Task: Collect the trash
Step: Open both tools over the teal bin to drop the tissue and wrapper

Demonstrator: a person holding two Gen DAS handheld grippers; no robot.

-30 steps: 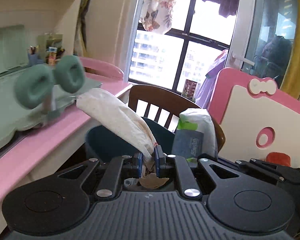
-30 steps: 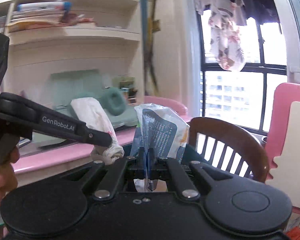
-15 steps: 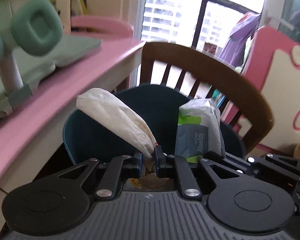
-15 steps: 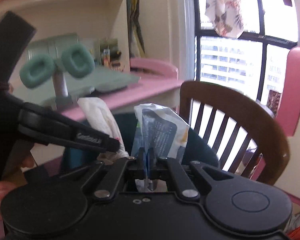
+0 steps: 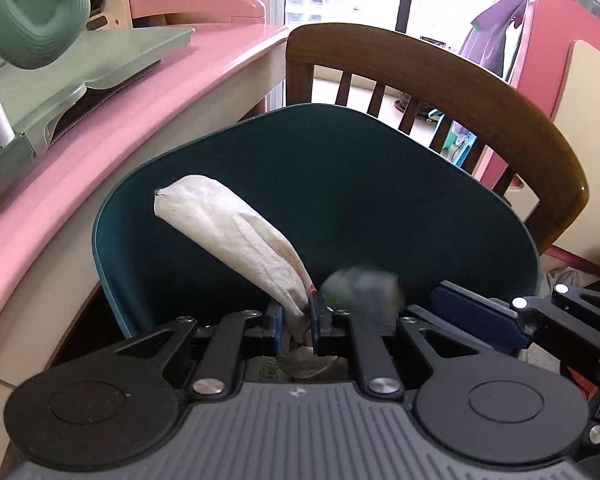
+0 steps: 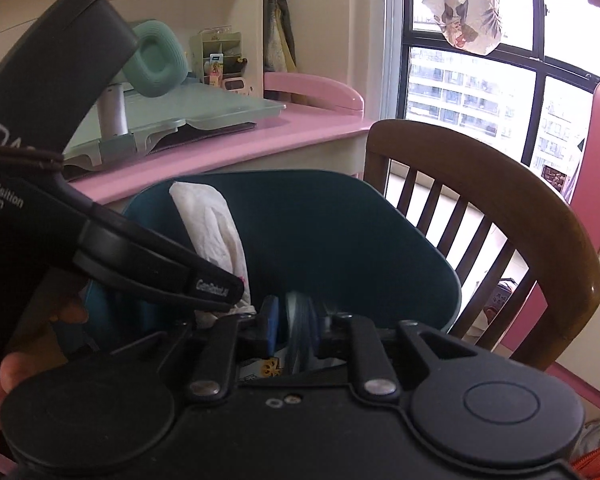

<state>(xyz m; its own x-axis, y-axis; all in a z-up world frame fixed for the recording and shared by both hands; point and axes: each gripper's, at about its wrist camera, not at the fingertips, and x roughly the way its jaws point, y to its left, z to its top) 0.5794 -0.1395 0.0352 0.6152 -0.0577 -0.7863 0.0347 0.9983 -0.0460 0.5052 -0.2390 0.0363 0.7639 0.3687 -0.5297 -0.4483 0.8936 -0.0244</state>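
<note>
My left gripper [image 5: 295, 318] is shut on a crumpled white tissue [image 5: 236, 236] and holds it over the open mouth of a dark teal bin [image 5: 332, 184]. The tissue [image 6: 216, 232] and the bin [image 6: 340, 232] also show in the right wrist view. My right gripper [image 6: 296, 326] is open just above the bin. A blue and green plastic packet [image 6: 300, 332] is a blur between its jaws, dropping into the bin; in the left wrist view it [image 5: 360, 284] is blurred beside my right gripper's finger [image 5: 476, 320].
A pink desk [image 5: 112, 140] runs along the left, carrying a green tilted reading stand [image 5: 80, 68] with round green pads. A brown wooden chair [image 5: 460, 92] stands right behind the bin. A pink and cream board [image 5: 572, 60] is at the right.
Both grippers came down over the bin. My right gripper opened and let go of the packet, which now falls blurred. My left gripper still holds the tissue.
</note>
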